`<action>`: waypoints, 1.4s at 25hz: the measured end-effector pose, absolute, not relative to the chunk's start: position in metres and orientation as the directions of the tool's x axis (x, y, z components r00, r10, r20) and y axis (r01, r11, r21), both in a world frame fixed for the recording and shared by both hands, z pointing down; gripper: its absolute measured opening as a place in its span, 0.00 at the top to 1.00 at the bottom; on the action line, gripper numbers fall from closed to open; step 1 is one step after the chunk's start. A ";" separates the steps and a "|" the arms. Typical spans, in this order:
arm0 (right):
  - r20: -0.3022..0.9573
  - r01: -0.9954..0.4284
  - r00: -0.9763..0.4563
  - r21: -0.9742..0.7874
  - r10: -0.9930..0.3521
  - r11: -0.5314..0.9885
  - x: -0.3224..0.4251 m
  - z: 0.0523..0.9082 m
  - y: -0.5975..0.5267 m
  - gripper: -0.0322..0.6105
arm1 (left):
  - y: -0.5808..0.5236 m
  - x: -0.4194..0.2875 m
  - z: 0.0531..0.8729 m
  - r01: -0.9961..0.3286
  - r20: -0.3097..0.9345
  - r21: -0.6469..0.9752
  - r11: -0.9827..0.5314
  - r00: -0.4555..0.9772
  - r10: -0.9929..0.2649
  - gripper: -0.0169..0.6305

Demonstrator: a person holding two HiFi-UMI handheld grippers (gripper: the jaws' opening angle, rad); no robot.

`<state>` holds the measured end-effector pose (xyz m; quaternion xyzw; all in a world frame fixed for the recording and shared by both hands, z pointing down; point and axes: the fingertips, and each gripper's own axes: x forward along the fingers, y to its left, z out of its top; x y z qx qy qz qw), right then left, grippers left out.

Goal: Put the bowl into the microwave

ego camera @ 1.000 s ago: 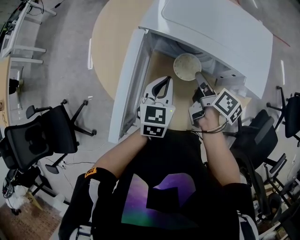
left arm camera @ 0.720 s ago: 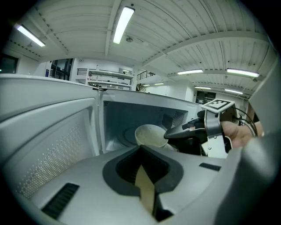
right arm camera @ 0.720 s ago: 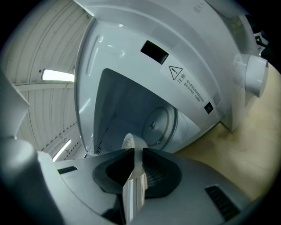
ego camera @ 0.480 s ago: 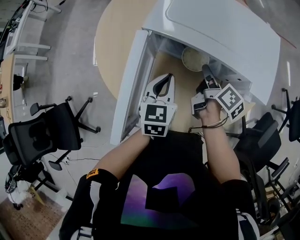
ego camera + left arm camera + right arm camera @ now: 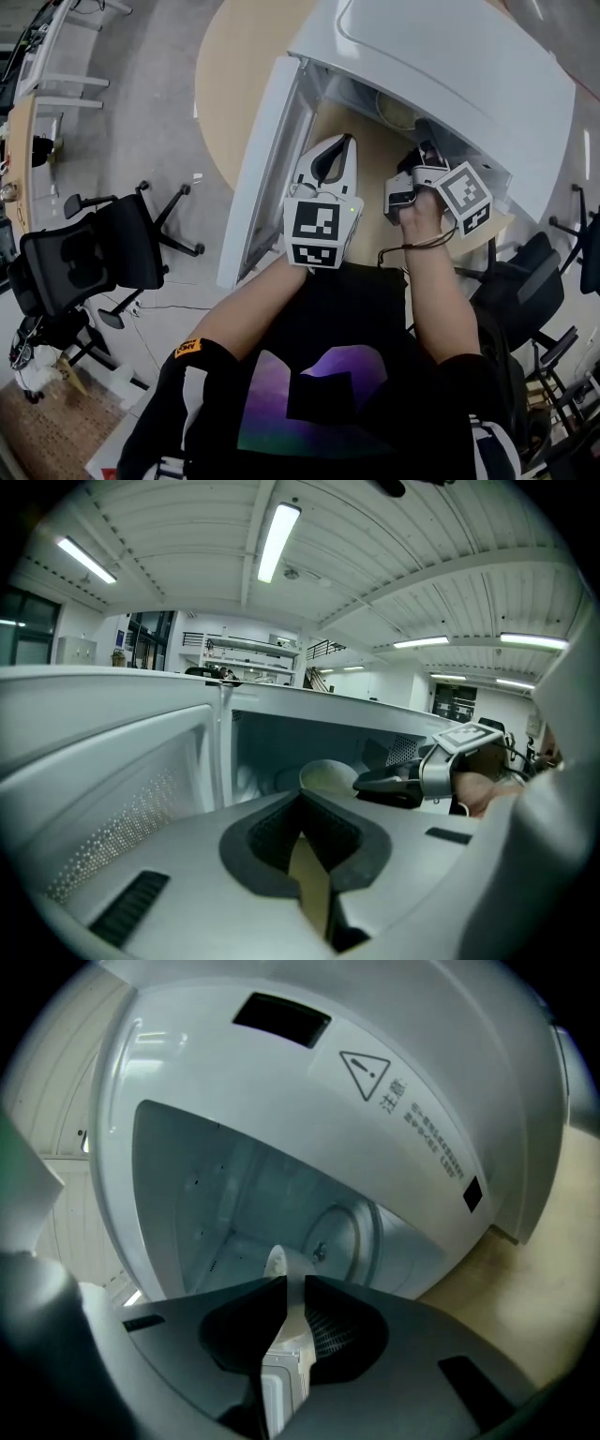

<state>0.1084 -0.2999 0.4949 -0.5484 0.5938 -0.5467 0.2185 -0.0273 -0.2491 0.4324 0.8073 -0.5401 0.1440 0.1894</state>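
Just ahead of the right gripper [image 5: 424,139], clamped by its rim, the bowl [image 5: 397,111] is inside the microwave [image 5: 450,66] mouth, cavity floor lying straight beyond; left gripper [image 5: 330,157], clenched empty, hovers farther back

White microwave [image 5: 441,66], its door [image 5: 122,808] patterned with fine perforated dots. Inside the microwave, a cream bowl [image 5: 328,778]. Under the microwave, a pale tan table [image 5: 234,84]. Before the microwave, left gripper [image 5: 302,797] and right gripper [image 5: 286,1283]: light grey bodies, black jaw pads, black-and-white square-patterned marker cube [image 5: 316,230] on each.
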 end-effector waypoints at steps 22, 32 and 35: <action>0.332 -0.382 -0.251 -0.897 -0.909 -0.222 0.114 0.517 -0.327 0.84 | -0.270 -0.009 0.450 -0.943 0.457 0.143 -0.301 0.333 -0.825 0.90; 0.352 -0.369 -0.243 -0.895 -0.904 -0.250 0.114 0.525 -0.334 0.84 | -0.268 -0.016 0.452 -0.950 0.459 0.140 -0.278 0.311 -0.832 0.90; 0.353 -0.362 -0.232 -0.896 -0.906 -0.257 0.116 0.527 -0.335 0.84 | -0.266 -0.017 0.452 -0.951 0.462 0.136 -0.276 0.307 -0.832 0.90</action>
